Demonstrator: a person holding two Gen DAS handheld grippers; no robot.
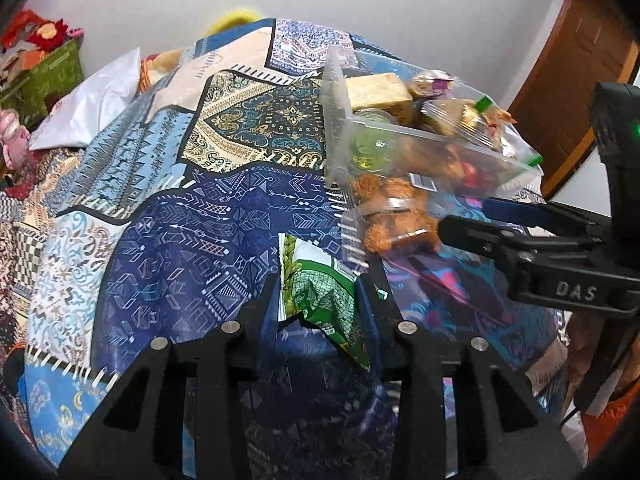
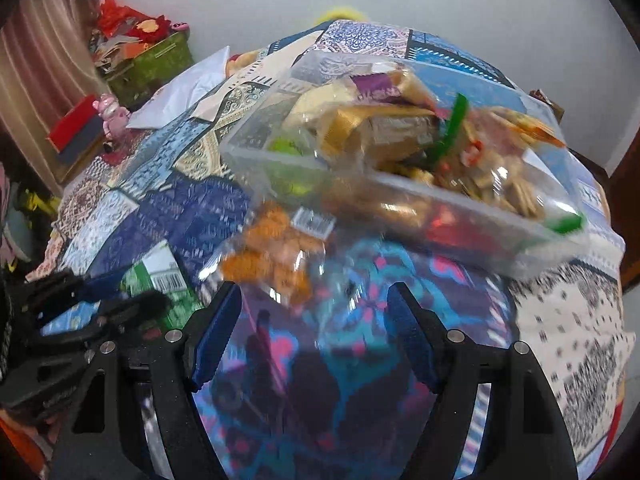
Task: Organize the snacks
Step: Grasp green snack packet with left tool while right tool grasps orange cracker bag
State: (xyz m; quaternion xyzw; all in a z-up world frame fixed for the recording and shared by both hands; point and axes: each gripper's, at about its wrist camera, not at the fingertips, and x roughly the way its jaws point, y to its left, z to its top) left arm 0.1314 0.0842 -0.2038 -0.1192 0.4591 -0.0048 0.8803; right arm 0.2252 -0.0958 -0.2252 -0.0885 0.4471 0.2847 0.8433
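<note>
My left gripper [image 1: 320, 280] is shut on a green and white snack packet [image 1: 320, 292], held above the patterned bedspread. A clear plastic box [image 1: 400, 136] full of wrapped snacks sits on the bed ahead to the right; it also shows in the right wrist view [image 2: 400, 184]. A clear bag of orange fried snacks [image 1: 392, 216] lies in front of the box. My right gripper [image 2: 316, 292] is open and empty, just short of that bag [image 2: 272, 256]. In the left wrist view the right gripper [image 1: 472, 220] reaches in from the right beside the bag.
The patterned bedspread [image 1: 200, 216] covers the bed. A white pillow [image 1: 92, 108] lies at the far left. A green box with red things [image 2: 152, 60] stands by the wall. A wooden door [image 1: 572, 92] is at the right.
</note>
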